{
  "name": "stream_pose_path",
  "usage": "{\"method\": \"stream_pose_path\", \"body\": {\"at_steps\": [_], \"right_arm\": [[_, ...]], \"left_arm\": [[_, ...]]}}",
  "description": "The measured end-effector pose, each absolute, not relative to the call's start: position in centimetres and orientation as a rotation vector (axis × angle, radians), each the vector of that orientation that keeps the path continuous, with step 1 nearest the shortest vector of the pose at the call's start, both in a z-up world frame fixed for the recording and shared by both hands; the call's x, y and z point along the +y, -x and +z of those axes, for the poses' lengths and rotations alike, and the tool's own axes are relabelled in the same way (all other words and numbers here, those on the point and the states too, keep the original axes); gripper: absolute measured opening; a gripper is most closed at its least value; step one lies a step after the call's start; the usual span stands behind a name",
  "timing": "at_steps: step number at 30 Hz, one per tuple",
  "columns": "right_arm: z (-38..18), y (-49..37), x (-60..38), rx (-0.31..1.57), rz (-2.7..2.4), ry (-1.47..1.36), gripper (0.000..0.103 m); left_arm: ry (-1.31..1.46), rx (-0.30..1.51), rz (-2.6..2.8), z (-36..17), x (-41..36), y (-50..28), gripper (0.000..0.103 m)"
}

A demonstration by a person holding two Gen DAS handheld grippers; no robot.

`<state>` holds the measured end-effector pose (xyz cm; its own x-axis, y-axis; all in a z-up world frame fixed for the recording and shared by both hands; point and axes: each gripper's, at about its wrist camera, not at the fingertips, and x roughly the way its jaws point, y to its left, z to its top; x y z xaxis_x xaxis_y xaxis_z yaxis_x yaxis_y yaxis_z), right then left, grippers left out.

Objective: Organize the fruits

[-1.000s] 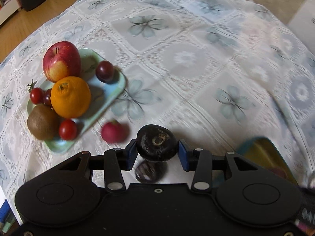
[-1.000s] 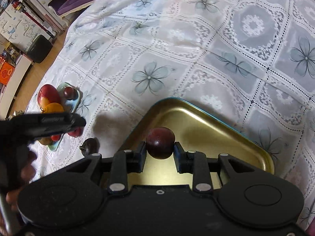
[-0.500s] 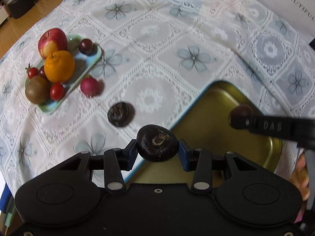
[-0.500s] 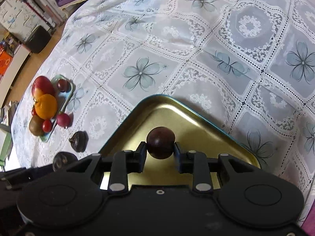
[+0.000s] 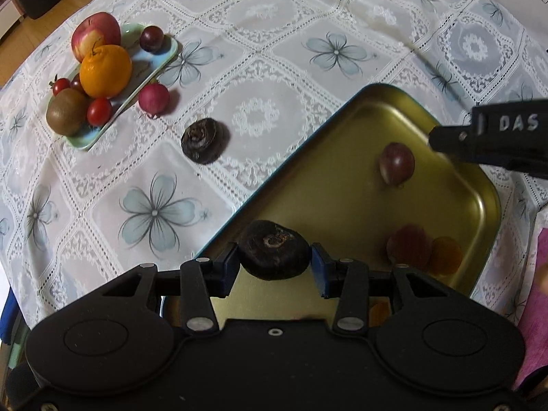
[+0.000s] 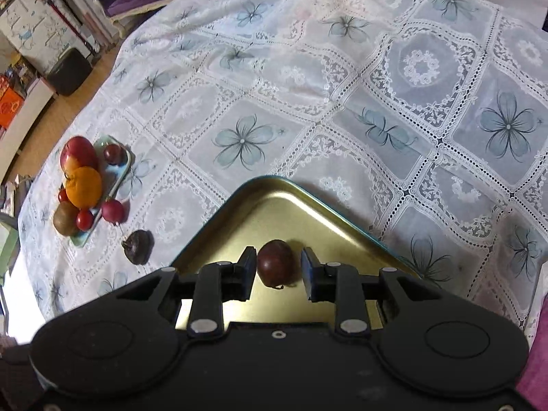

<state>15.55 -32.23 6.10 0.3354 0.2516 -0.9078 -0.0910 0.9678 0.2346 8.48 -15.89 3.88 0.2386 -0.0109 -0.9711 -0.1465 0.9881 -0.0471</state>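
My left gripper [image 5: 274, 262] is shut on a dark brown water chestnut [image 5: 274, 255] and holds it over the near corner of the gold tray [image 5: 328, 185]. My right gripper [image 6: 275, 270] is open; a dark red grape [image 6: 275, 262] lies in the gold tray [image 6: 308, 219] between its fingers, free of both. That grape [image 5: 396, 163] shows in the left wrist view next to the right gripper's finger [image 5: 489, 140]. A second water chestnut [image 5: 203, 140] lies on the cloth.
A pale green plate [image 5: 161, 61] at the left holds an apple [image 5: 95, 34], an orange [image 5: 105, 70], a kiwi [image 5: 66, 111], cherry tomatoes and a grape. A red radish [image 5: 154, 97] lies beside it. A lace floral tablecloth [image 6: 342, 102] covers the table.
My right gripper has opened and let the dark red grape down into the gold tray. My left gripper has carried its water chestnut right, over the tray's corner.
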Motion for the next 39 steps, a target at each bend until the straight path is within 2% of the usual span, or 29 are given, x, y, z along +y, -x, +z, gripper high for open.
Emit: {"method": "stream_pose_path", "body": {"at_steps": [11,20,39], "right_arm": [[7.2,-15.1,-33.1,1.184,0.199,-0.152,0.031],[6.9,-14.9,-32.2,1.248,0.268,-0.07,0.031],[6.5,-13.9,-28.0,1.274,0.435,0.024,0.033]], "left_arm": [[0.127,1.324,0.095,4.4,-16.8,-7.9,0.051],[0.153,1.31,0.117,5.1,-15.9,-7.8,0.051],[0.252,1.215,0.335,6.5,-6.3,-9.3,0.051]]}}
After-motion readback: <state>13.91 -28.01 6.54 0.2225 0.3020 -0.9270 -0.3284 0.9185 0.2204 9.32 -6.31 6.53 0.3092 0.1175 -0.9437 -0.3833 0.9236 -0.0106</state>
